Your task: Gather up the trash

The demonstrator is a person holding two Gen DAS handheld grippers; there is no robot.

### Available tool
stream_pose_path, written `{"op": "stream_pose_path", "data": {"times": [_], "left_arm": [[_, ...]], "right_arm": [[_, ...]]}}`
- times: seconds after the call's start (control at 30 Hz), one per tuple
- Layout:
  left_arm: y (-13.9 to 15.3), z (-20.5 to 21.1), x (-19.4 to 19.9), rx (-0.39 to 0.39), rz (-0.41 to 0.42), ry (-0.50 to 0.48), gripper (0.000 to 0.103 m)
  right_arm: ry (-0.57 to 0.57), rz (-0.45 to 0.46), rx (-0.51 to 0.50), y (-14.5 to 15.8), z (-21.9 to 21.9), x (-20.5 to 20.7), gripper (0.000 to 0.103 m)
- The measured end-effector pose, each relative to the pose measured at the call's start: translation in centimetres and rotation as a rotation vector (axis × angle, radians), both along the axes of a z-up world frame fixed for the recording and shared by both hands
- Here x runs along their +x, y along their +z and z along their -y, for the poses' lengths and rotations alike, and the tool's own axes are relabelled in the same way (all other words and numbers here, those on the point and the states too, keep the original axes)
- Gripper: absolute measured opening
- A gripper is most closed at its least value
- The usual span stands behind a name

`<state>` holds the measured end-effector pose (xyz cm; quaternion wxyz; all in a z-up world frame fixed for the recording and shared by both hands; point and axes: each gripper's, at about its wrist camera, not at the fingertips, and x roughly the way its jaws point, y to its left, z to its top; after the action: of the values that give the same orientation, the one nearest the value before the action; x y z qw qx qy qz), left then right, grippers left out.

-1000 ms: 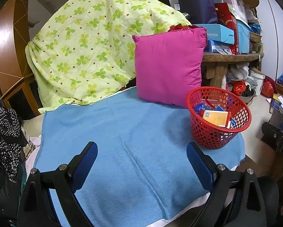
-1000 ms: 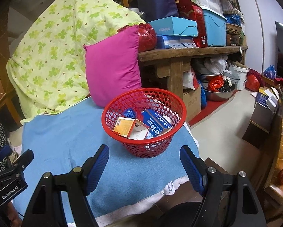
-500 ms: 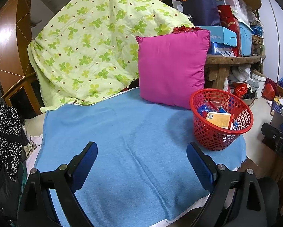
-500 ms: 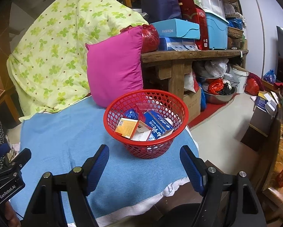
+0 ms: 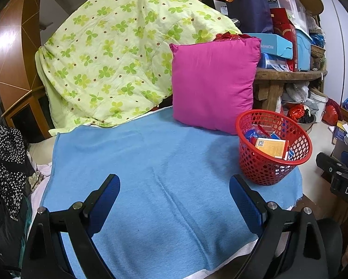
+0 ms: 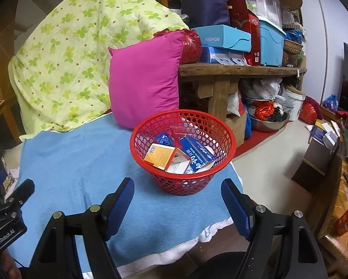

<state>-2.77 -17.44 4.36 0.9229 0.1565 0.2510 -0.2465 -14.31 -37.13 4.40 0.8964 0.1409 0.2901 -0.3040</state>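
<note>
1. Left gripper (image 5: 175, 203) sits low in the frame, angled down over the blue towel (image 5: 150, 162), jaws spread wide with nothing between the blue pads.
2. Right gripper (image 6: 177, 205) takes the same downward tilt, jaws wide apart and empty; the red mesh basket (image 6: 182, 183) stands just beyond its fingertips, centre frame.
3. In that basket lies the collected trash: an orange carton (image 6: 160, 155), a blue-and-white packet (image 6: 197, 155) and a crinkled blue wrapper (image 6: 163, 138).
4. From the left wrist view the basket sits at right of frame, near the towel's right edge, apart from both pads.
5. A magenta cushion (image 5: 214, 83) leans upright behind the basket, with a green clover-print quilt (image 5: 118, 58) draped at upper left.
6. The right gripper's black body pokes in at the left view's far right edge.
</note>
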Motion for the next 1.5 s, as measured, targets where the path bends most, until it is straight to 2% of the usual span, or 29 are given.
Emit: {"op": "stream_pose_path", "data": {"times": [0.57, 1.5], "left_arm": [[-0.5, 0.2, 0.6, 0.0, -0.011, 0.015, 0.095], [-0.4, 0.4, 0.4, -0.003, -0.009, -0.008, 0.095]], "right_arm": [[-0.009, -0.051, -0.066, -0.2, -0.6, 1.1, 0.08], [-0.021, -0.055, -0.07, -0.1, -0.2, 1.5, 0.08]]}}
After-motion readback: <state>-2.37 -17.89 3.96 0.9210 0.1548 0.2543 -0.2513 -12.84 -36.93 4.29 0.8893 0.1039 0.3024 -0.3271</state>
